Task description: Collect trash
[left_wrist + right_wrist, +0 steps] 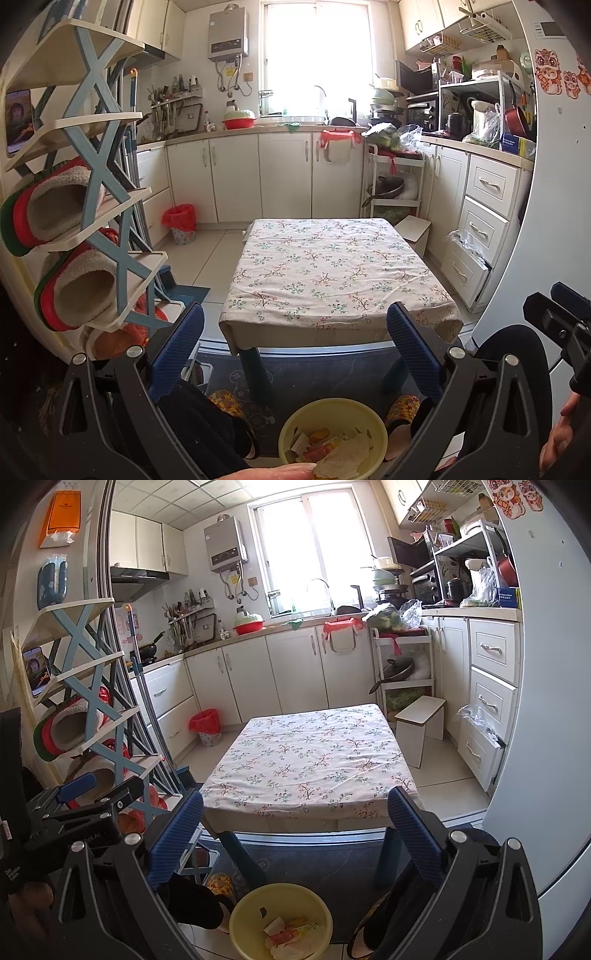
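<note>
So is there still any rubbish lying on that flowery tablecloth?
No, the tablecloth is bare in the right wrist view; the scraps sit in the yellow bowl down on the floor.

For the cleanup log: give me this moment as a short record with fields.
setting: kitchen, low table with floral cloth, top bare
trash holder: yellow bowl on the floor near the person's feet
bowl contents: crumpled paper and colourful scraps
left gripper: jaws open, nothing held, above the bowl
right gripper: jaws open, nothing held
bin: small bin with red bag by the cabinets
stool: white stool beside the table
</note>
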Demonstrator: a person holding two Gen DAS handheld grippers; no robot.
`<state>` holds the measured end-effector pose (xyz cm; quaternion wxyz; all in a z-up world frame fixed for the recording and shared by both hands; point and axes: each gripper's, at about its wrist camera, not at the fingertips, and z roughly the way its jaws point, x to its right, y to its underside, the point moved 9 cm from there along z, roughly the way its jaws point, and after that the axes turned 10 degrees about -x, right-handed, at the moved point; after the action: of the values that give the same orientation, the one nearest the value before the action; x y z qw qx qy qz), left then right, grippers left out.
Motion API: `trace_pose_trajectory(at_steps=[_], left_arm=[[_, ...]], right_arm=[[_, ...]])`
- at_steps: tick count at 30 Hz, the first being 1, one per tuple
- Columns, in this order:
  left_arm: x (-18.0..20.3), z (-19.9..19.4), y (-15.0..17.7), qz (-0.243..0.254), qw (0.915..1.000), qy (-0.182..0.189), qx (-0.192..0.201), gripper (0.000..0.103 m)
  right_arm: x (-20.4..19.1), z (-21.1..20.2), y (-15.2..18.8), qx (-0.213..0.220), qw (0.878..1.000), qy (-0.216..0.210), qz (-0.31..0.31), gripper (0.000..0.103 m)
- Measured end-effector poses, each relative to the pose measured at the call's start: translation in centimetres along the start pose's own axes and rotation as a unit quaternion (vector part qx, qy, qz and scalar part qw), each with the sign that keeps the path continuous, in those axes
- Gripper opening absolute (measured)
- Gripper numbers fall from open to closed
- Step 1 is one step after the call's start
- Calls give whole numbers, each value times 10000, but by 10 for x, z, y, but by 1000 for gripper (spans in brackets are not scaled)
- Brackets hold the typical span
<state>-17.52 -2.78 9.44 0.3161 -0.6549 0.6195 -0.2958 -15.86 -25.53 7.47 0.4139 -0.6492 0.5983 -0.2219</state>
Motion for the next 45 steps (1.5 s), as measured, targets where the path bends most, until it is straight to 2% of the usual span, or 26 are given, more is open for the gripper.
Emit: trace_pose_trajectory(at_steps=[23, 28, 32, 35, 42, 45], left_arm=[[-3, -1, 1, -11, 10000, -10, -20, 95], [-2, 1, 2, -32, 10000, 61, -66, 95], [-2, 2, 5, -133, 9995, 280, -95, 95], [-3, 1, 5, -40, 9999, 93, 15, 95], [1, 7, 7, -109, 9990, 343, -261, 95], [1, 6, 7, -110, 9991, 318, -244, 95]], right_arm=[[-5, 2, 4, -38, 10000, -19, 7, 96], [-7, 5, 9, -77, 10000, -35, 13, 96], [-6, 9, 12, -131, 9999, -71, 37, 96], [-6, 9, 12, -136, 9999, -77, 34, 96], [-7, 9, 10, -120, 9999, -75, 0, 96], [-5, 9, 10, -111, 9999, -79, -5, 96]])
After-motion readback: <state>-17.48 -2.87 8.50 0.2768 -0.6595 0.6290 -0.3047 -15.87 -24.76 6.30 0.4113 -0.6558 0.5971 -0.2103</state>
